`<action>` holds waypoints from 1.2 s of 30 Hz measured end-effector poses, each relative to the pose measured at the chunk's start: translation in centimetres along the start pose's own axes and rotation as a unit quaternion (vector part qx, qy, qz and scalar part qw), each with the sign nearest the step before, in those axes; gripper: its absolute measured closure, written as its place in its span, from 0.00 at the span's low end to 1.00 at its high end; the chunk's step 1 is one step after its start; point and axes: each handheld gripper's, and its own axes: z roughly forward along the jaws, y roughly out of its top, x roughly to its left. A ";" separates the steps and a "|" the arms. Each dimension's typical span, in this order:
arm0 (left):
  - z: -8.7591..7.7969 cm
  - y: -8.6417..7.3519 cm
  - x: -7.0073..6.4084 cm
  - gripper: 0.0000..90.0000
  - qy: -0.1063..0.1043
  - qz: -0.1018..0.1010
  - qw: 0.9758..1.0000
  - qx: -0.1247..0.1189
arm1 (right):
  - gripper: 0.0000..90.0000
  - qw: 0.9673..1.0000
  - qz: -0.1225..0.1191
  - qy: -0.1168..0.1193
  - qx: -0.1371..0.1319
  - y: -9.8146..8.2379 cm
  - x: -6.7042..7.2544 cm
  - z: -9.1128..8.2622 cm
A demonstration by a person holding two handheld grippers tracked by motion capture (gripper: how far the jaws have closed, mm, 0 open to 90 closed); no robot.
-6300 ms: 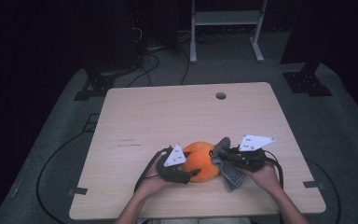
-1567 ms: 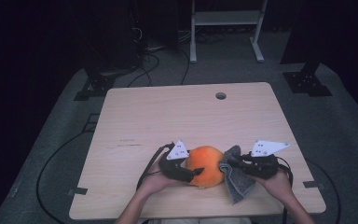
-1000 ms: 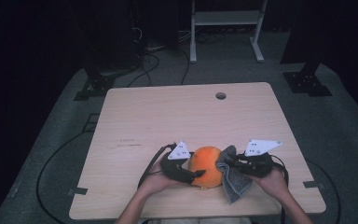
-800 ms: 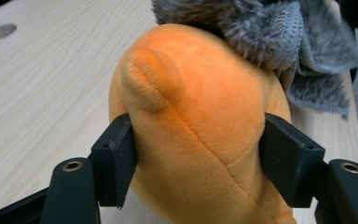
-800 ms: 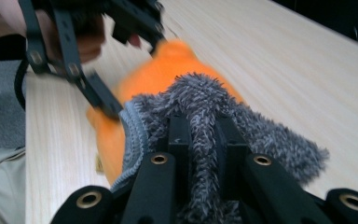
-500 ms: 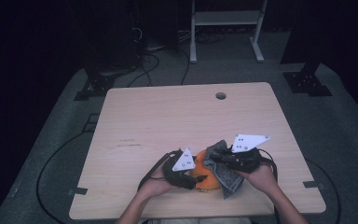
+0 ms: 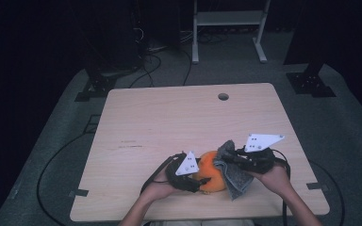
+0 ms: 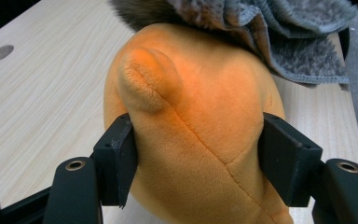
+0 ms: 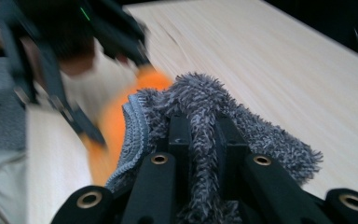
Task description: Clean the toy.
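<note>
Both grippers work near me: left gripper (image 7: 202,181) fingers (image 8: 115,161), having just closed further, clasp the upright orange plush (image 7: 211,170) on the bench (image 7: 169,122); right gripper (image 7: 228,157) pinches the grey cloth (image 9: 200,112) against it.

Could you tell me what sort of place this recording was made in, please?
Probably a lab or recording studio rather than a home: a bare wooden table on grey carpet, dark surroundings, loose cables on the floor and black equipment stands behind the table.

Light wood table (image 7: 169,122), round hole (image 7: 223,96) near far edge. Grey carpet (image 7: 349,127). White frame (image 7: 228,19) behind. Cables (image 7: 160,61) on floor. Surroundings dark.
</note>
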 end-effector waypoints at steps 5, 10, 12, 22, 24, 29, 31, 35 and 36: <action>-0.1 0.2 -0.8 0.38 0.000 0.033 0.999 0.006 | 0.88 0.999 -0.031 0.011 0.019 2.2 0.8 1.5; -0.2 -0.8 0.3 0.38 -0.006 -0.004 1.000 0.006 | 0.88 0.999 -0.007 0.009 0.034 1.0 -0.7 3.1; -0.3 -1.1 0.6 0.38 -0.009 -0.015 1.000 0.004 | 0.88 0.999 0.009 -0.001 0.033 -0.1 -1.3 2.7; 0.0 -1.5 1.7 0.39 0.012 -0.054 0.998 0.010 | 0.88 0.999 0.039 -0.034 0.014 -3.5 -1.6 -0.2; 0.1 -1.7 1.9 0.39 0.025 -0.068 0.997 0.008 | 0.88 1.000 0.009 -0.016 -0.014 -2.8 0.3 -0.5; 0.2 -1.7 2.1 0.38 0.035 -0.077 0.996 0.011 | 0.88 1.000 -0.024 0.004 -0.002 -1.8 2.4 0.8; 0.1 -1.9 2.1 0.38 0.037 -0.083 0.996 0.009 | 0.88 0.999 -0.031 0.005 0.012 -1.9 2.5 1.6; 0.1 -2.3 2.6 0.38 0.033 -0.098 0.995 0.004 | 0.88 1.000 -0.016 -0.011 0.021 -2.9 1.3 1.8; 0.1 -2.3 2.6 0.38 0.032 -0.098 0.995 0.003 | 0.88 1.000 -0.011 -0.017 0.023 -3.2 0.9 1.7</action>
